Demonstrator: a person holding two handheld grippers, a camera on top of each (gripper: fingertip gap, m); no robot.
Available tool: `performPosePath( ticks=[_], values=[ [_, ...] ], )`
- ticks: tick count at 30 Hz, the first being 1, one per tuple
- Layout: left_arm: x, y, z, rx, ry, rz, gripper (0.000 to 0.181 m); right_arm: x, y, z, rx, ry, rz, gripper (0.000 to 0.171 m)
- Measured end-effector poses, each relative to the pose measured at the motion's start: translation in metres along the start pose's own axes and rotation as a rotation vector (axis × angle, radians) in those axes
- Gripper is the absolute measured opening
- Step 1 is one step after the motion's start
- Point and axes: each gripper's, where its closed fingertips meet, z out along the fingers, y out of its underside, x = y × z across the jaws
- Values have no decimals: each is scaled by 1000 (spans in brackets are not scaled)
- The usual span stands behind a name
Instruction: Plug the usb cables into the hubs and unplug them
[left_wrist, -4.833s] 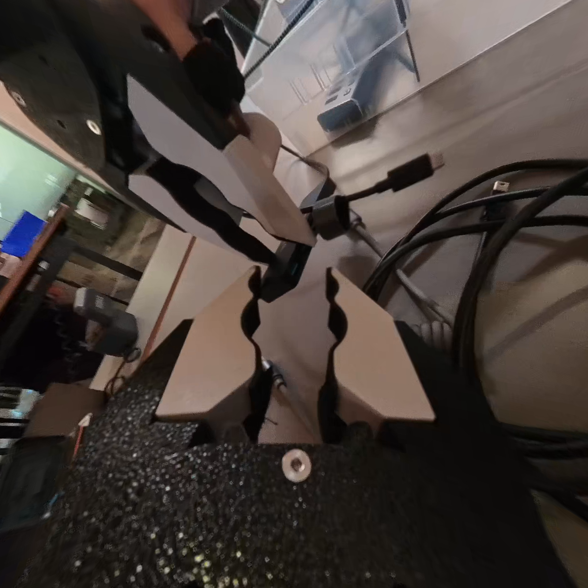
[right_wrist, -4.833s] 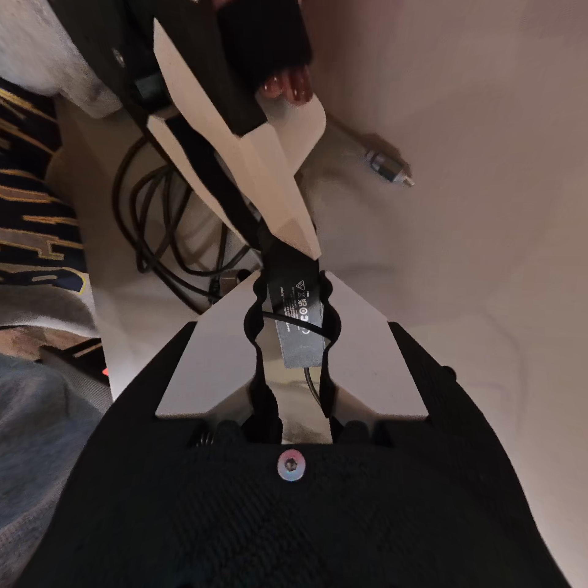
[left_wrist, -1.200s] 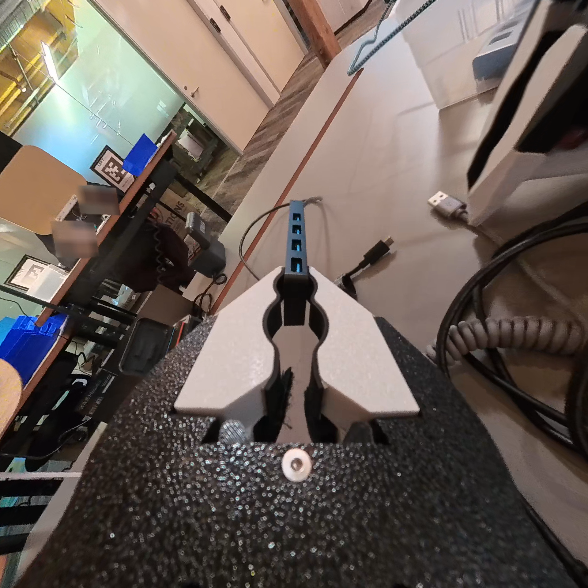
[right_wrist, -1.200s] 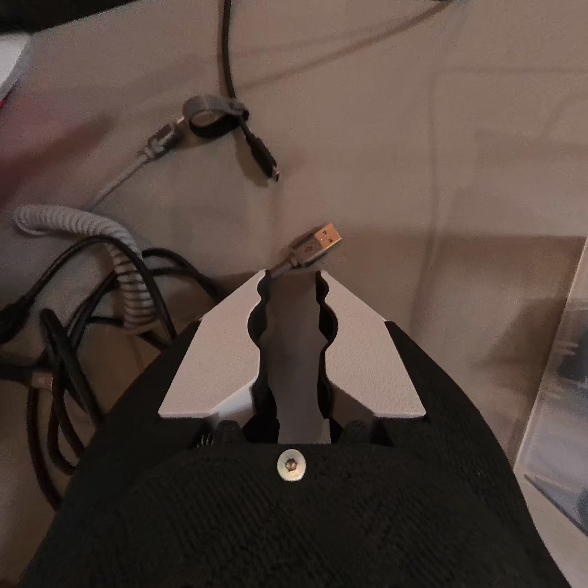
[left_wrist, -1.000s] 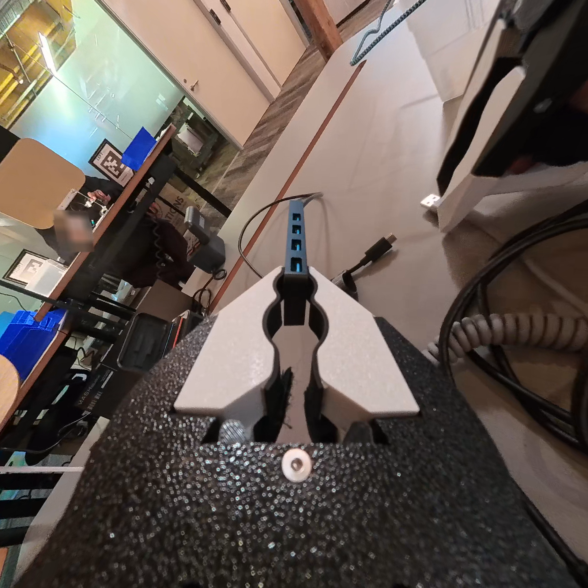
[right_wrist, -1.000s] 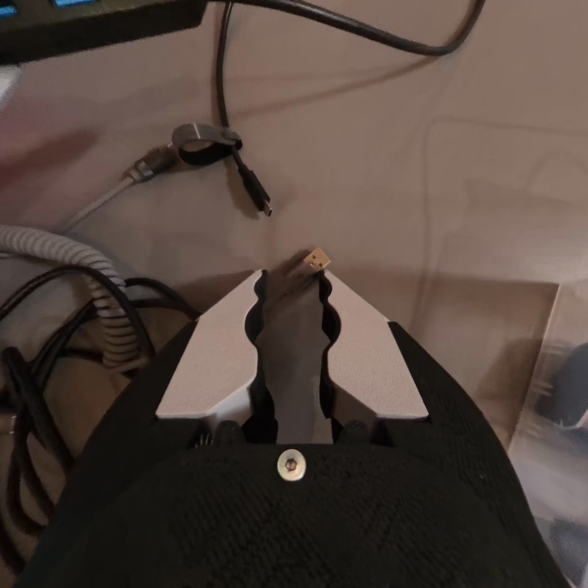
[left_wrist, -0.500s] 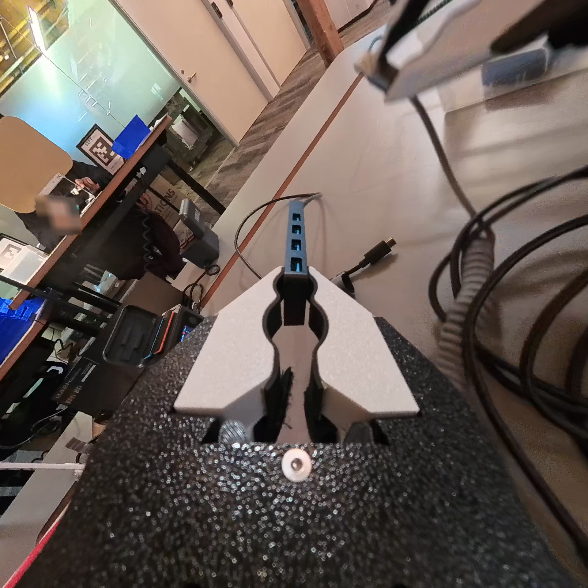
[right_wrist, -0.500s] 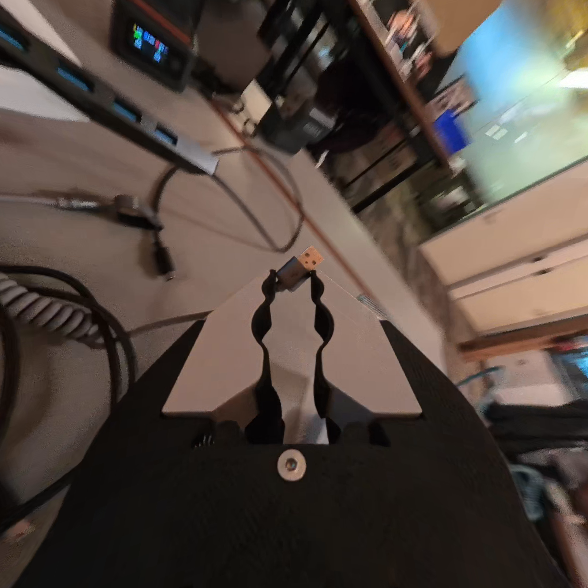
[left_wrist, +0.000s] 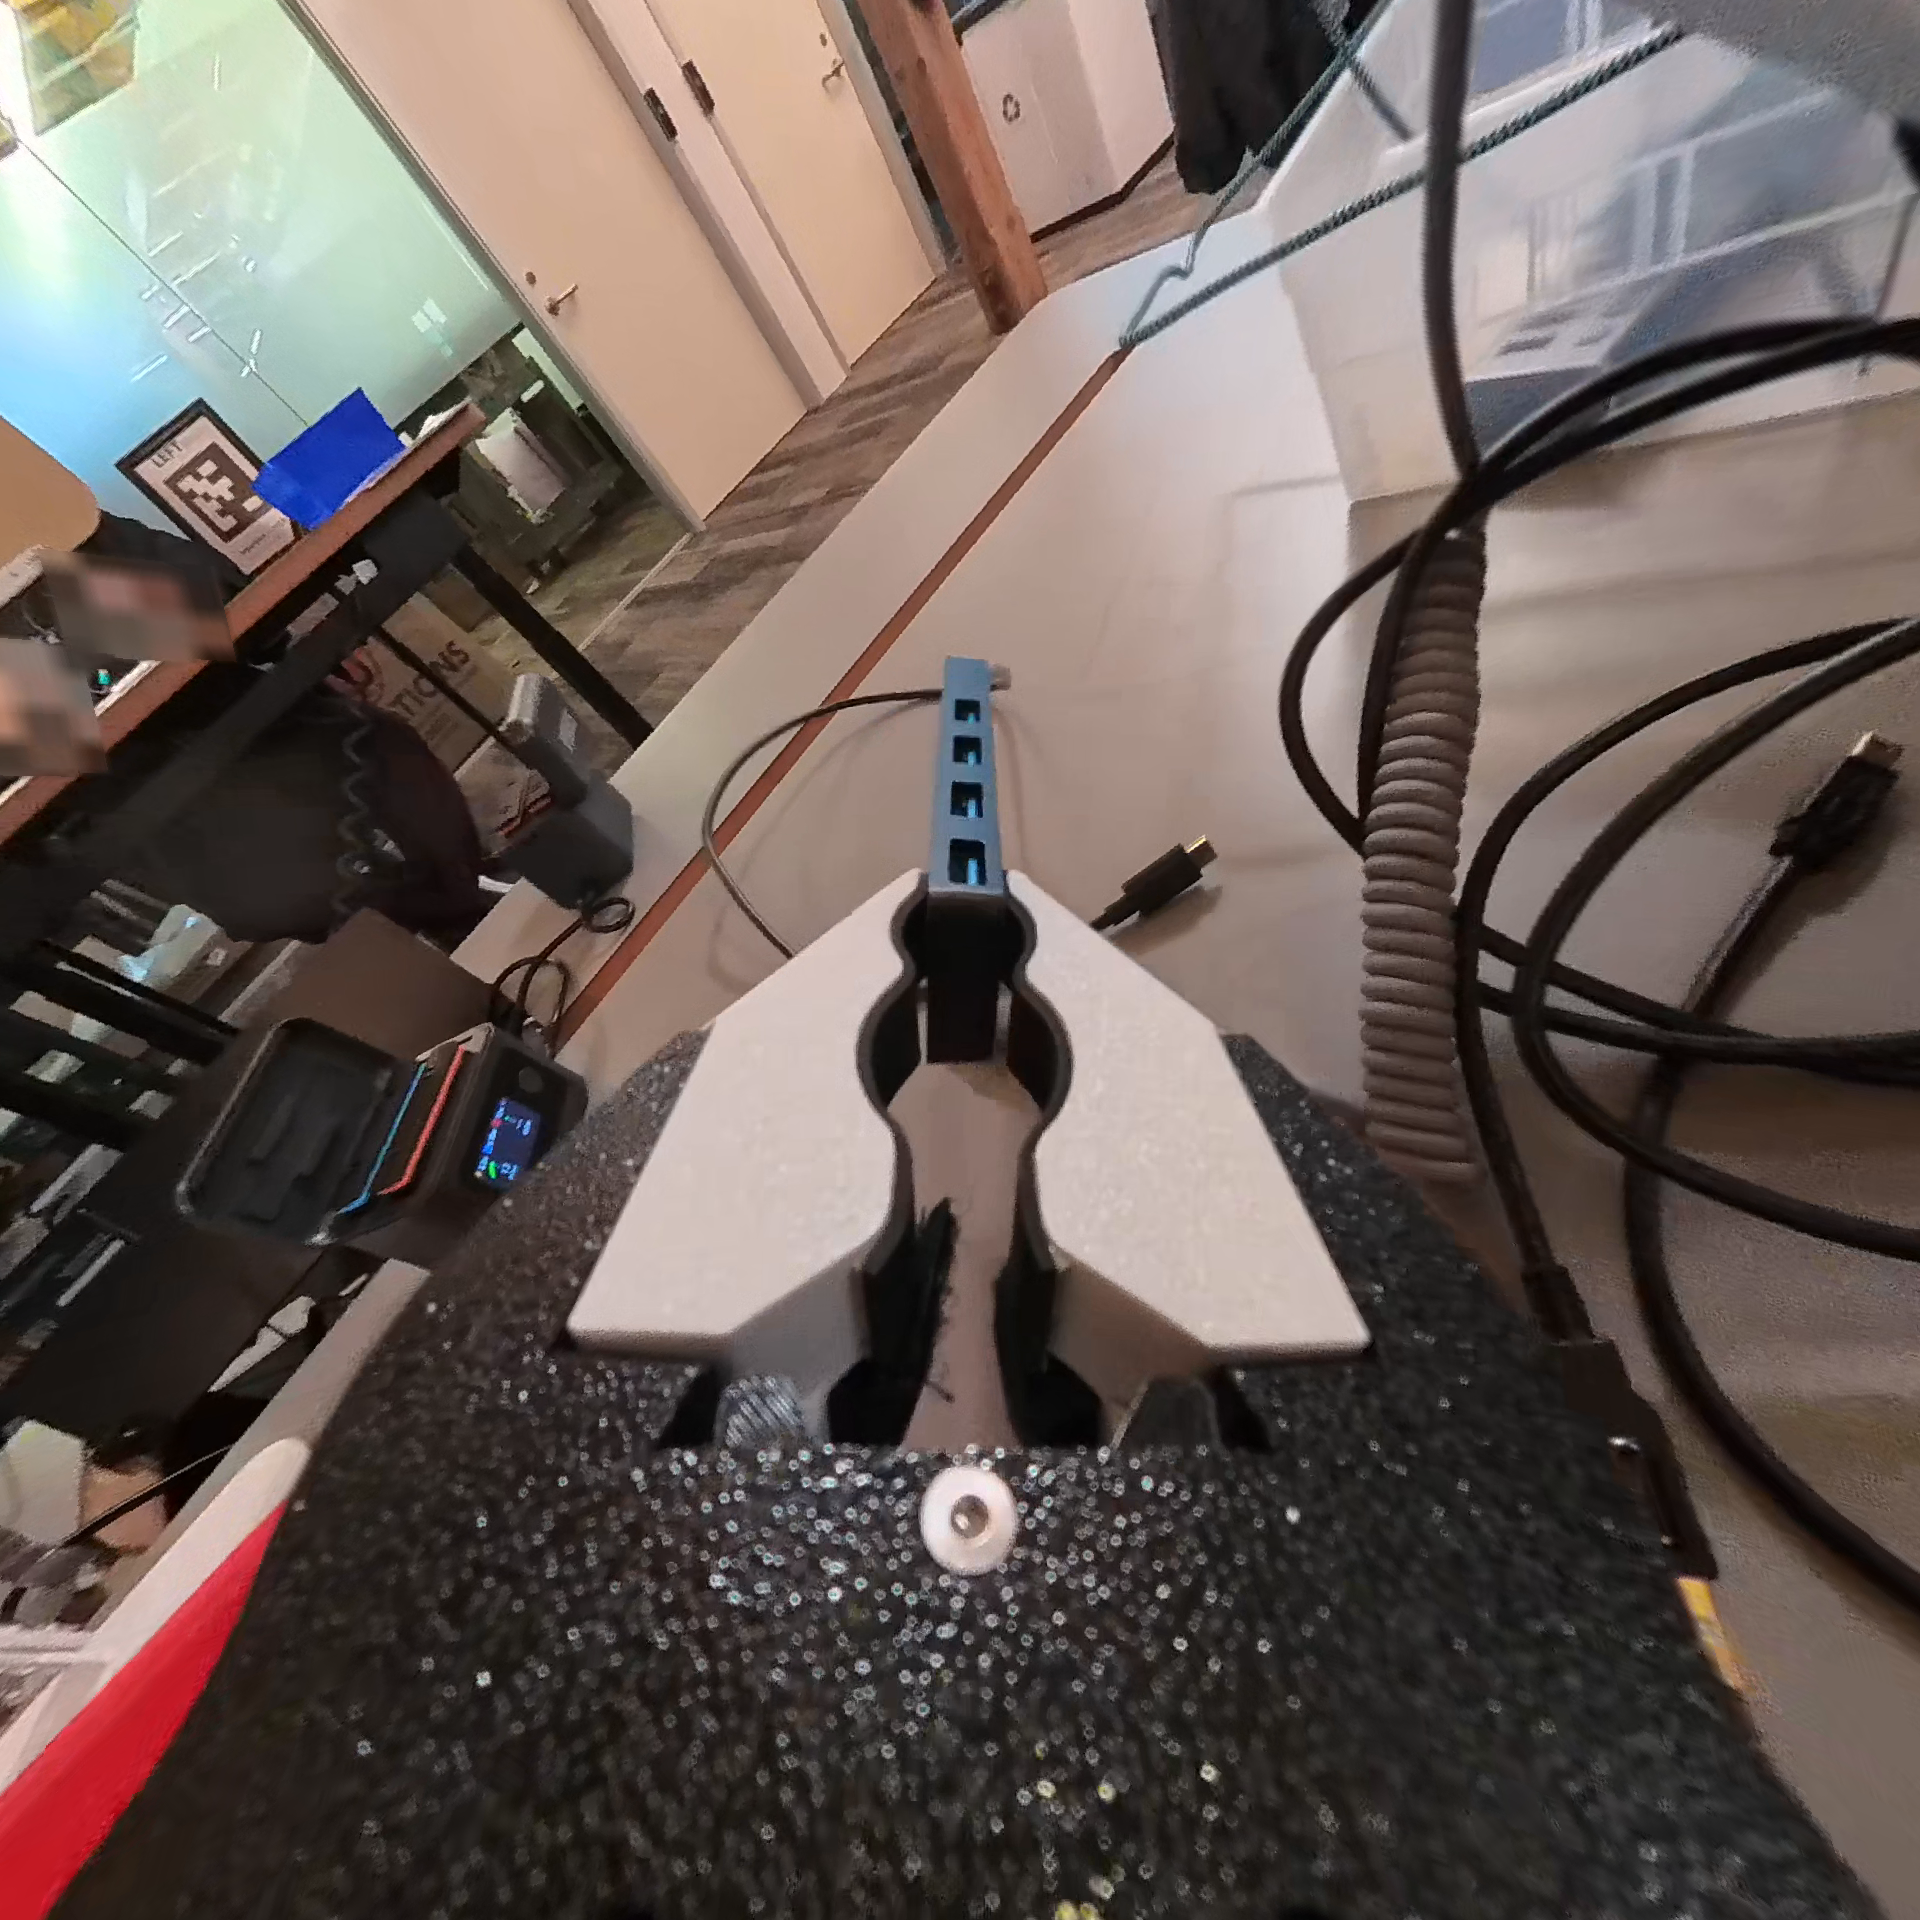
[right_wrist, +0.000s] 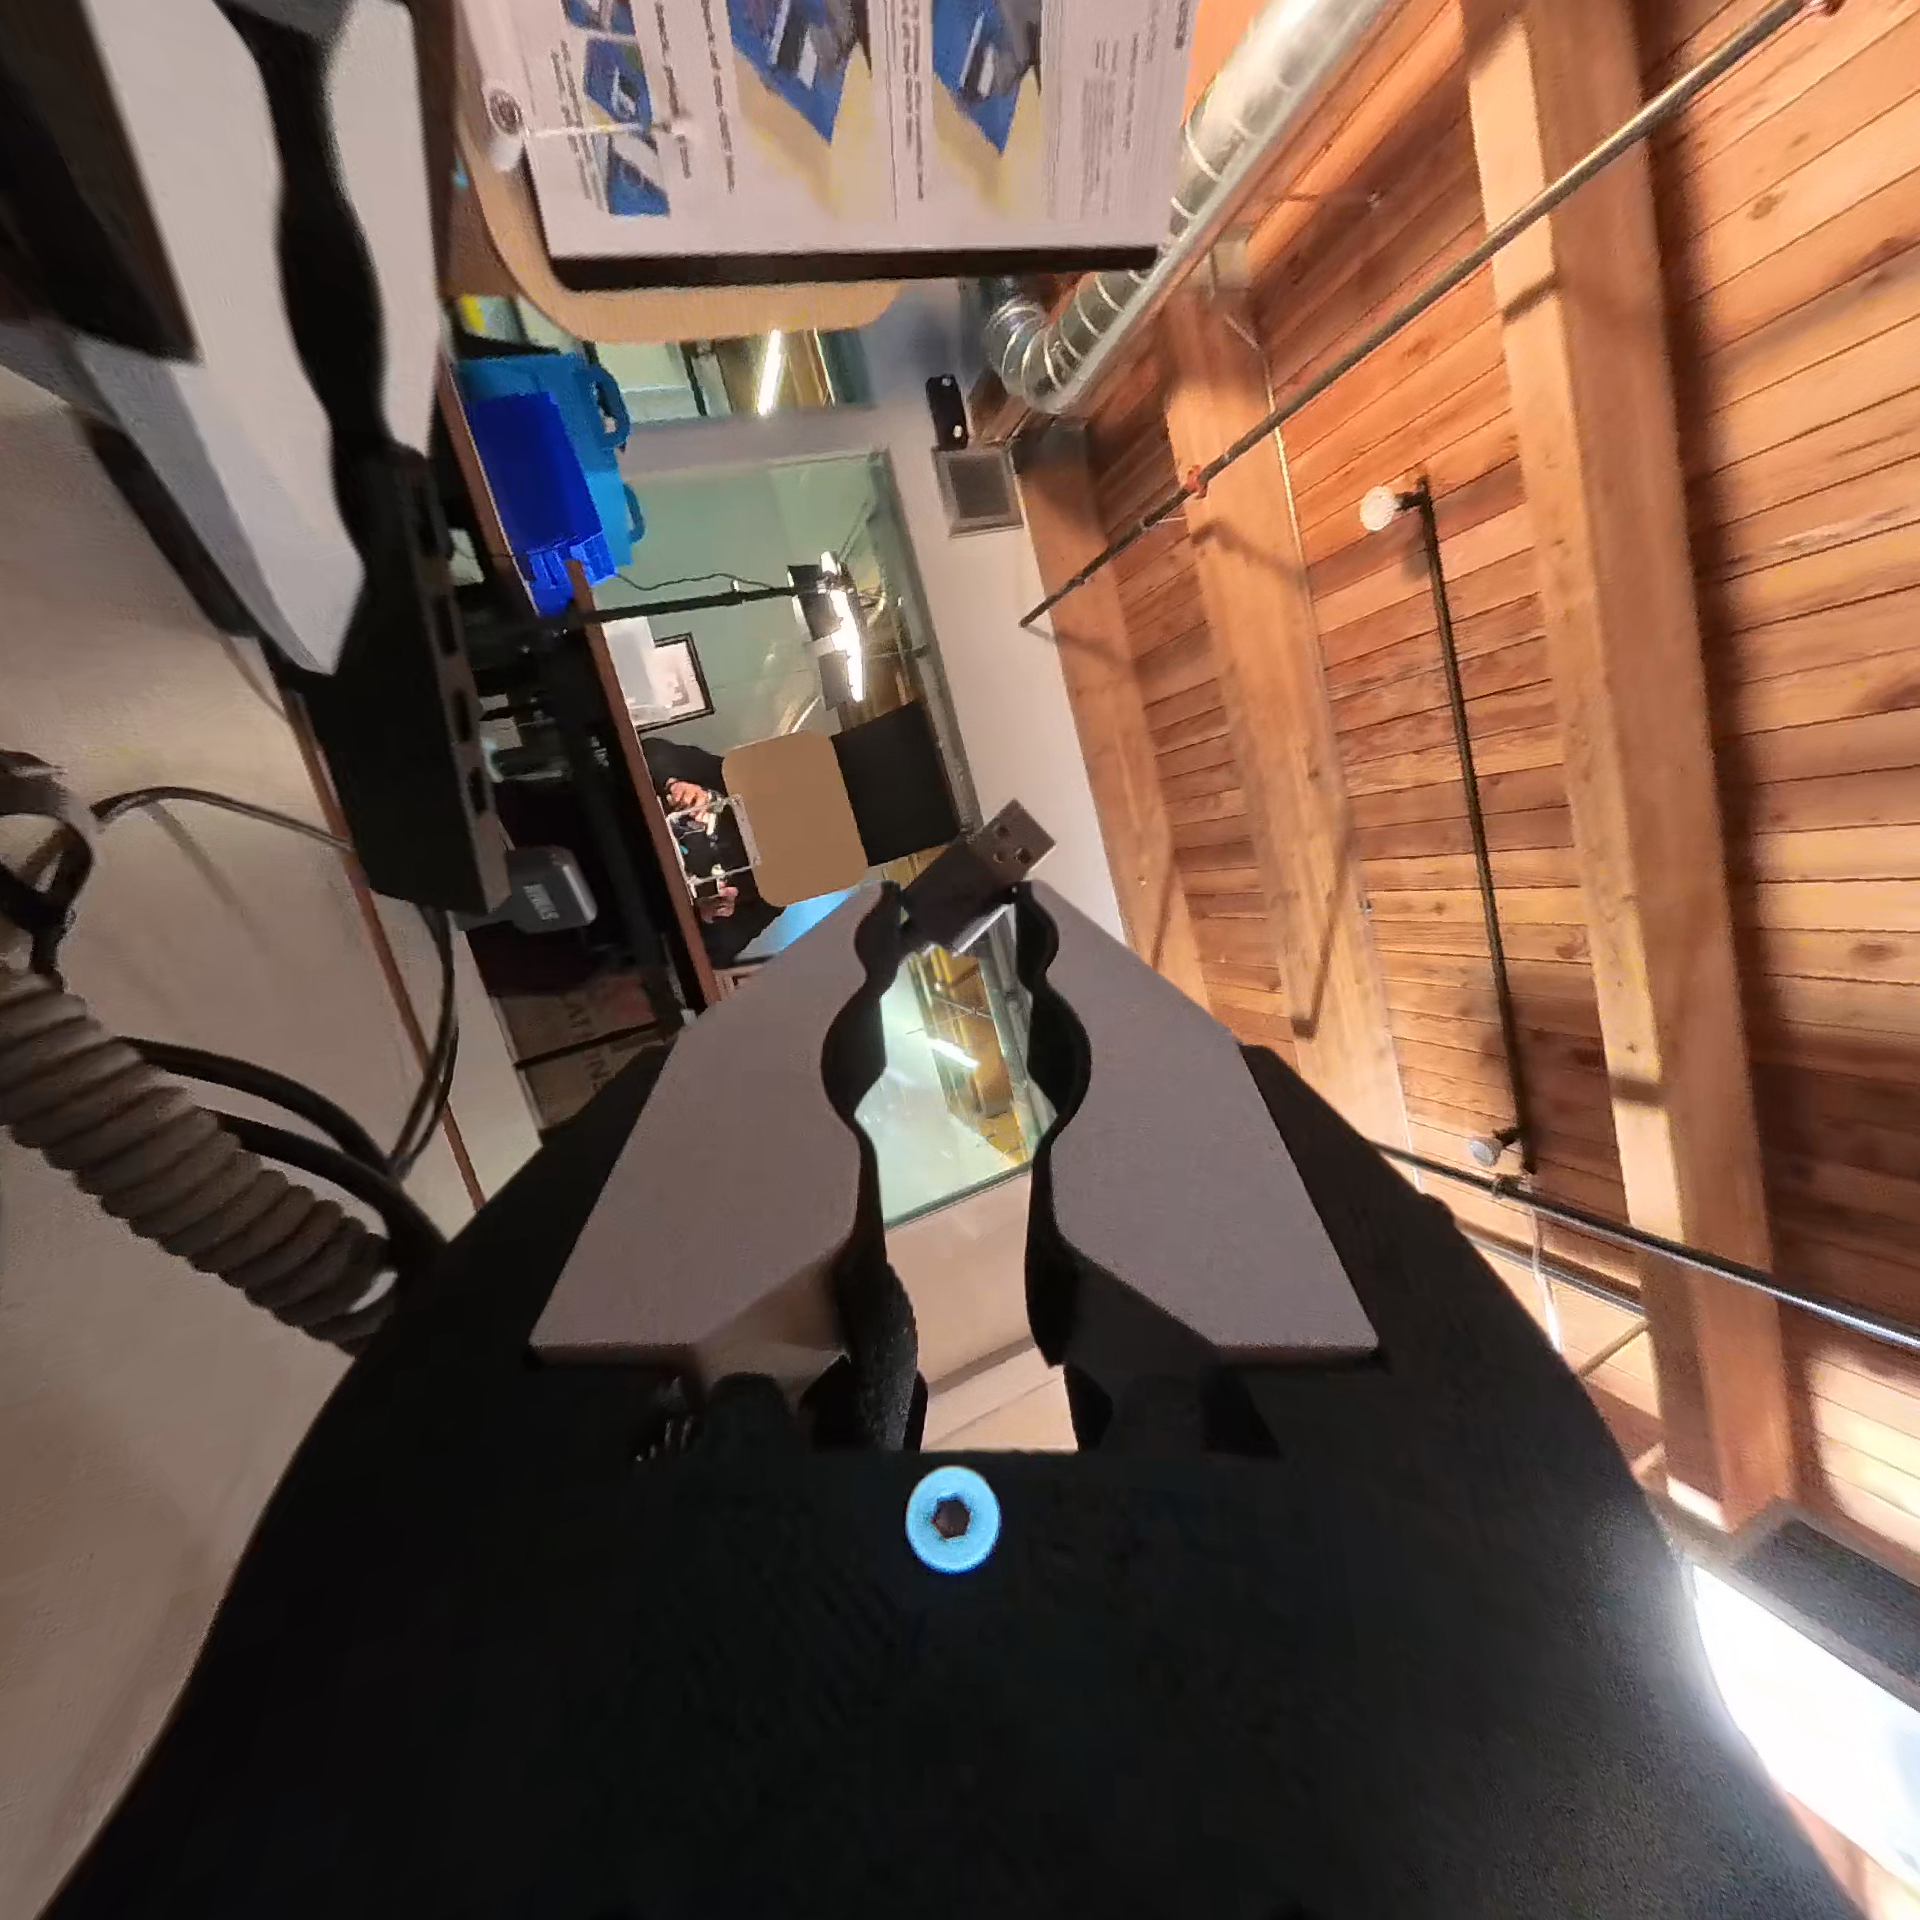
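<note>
My left gripper (left_wrist: 964, 894) is shut on the near end of a slim blue-grey USB hub (left_wrist: 968, 779). The hub points away over the pale table, its row of blue ports facing up. My right gripper (right_wrist: 954, 906) is shut on a USB-A plug (right_wrist: 982, 864) that sticks out to the upper right, raised off the table and turned on its side. In the right wrist view the hub (right_wrist: 421, 707) shows dark at the left, held by the left gripper's white fingers (right_wrist: 322, 364). A loose USB-C plug (left_wrist: 1158, 881) lies on the table right of the hub.
A grey coiled cable (left_wrist: 1418, 831) and several black cables (left_wrist: 1621, 997) lie tangled at the right, one with a black plug (left_wrist: 1834, 795). A white box (left_wrist: 1558, 249) stands at the far right. The table edge (left_wrist: 914, 613) runs along the left. A small device with a lit screen (left_wrist: 499, 1127) sits lower left. Left tips to right tips: about 15 centimetres.
My right gripper lifted the USB-A plug off the table and rolled on its side, so its view now faces the room and wooden ceiling. My left gripper kept holding the hub.
</note>
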Motion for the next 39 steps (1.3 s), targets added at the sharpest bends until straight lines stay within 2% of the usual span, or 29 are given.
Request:
performPosePath(
  ticks=[1,14,24,29,33,39],
  values=[
    [0,-1,0,8,3,-7,9,-1,-3,-4,9,0,5,20],
    [6,-6,-1,46,18,35,9,-13,-8,-11,32,-54,12,20],
    [17,-5,2,43,50,112,8,-48,-12,-10,33,-230,20,20],
    [22,0,4,-26,105,51,9,-64,-6,-9,25,-278,-108,20],
    [25,3,2,-56,157,-25,8,-90,-2,-13,31,-405,-160,20],
    [31,24,7,-141,213,-84,9,-125,-25,-33,124,-707,-37,20]
  ],
)
